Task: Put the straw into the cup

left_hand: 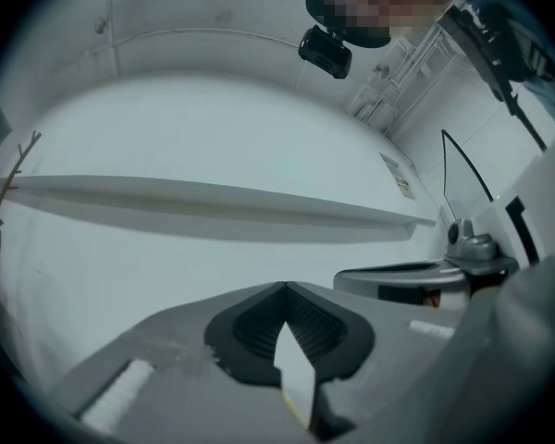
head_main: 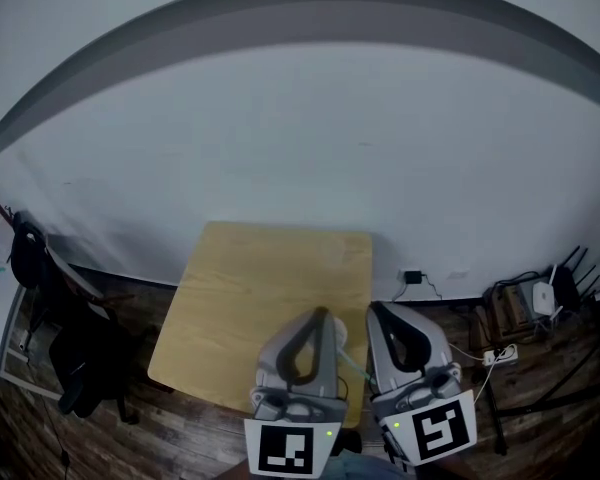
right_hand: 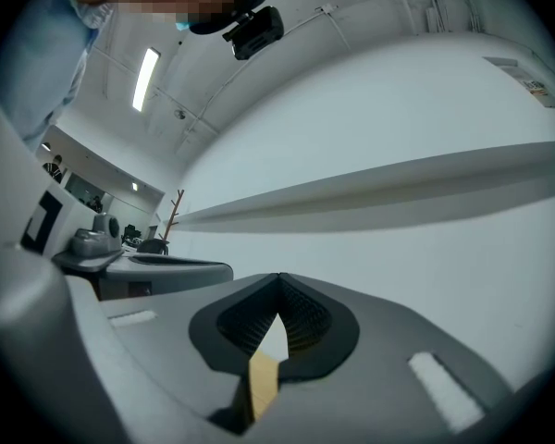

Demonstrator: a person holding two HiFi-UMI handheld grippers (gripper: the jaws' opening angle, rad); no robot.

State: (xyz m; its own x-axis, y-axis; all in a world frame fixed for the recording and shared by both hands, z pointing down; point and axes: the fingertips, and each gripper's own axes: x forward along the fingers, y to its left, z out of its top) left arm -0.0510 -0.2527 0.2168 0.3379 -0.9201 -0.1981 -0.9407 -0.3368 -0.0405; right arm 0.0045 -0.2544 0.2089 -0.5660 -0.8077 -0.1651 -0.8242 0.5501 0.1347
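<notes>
No cup or straw shows clearly in any view. A bare wooden table [head_main: 270,288] stands against the white wall. My left gripper [head_main: 320,314] and right gripper [head_main: 373,308] hover side by side over the table's near right corner, both tilted up toward the wall. A thin pale streak [head_main: 353,365] lies between them; I cannot tell what it is. In the left gripper view the left gripper [left_hand: 285,286] has its jaw tips meeting with nothing held. In the right gripper view the right gripper [right_hand: 279,276] is the same, and a sliver of the table [right_hand: 262,387] shows through the gap behind the tips.
A black chair [head_main: 80,353] and a coat stand [head_main: 0,213] are on the dark wood floor at the left. Cables, a power strip [head_main: 497,354] and a white router [head_main: 543,296] lie on the floor at the right. A person stands behind the grippers.
</notes>
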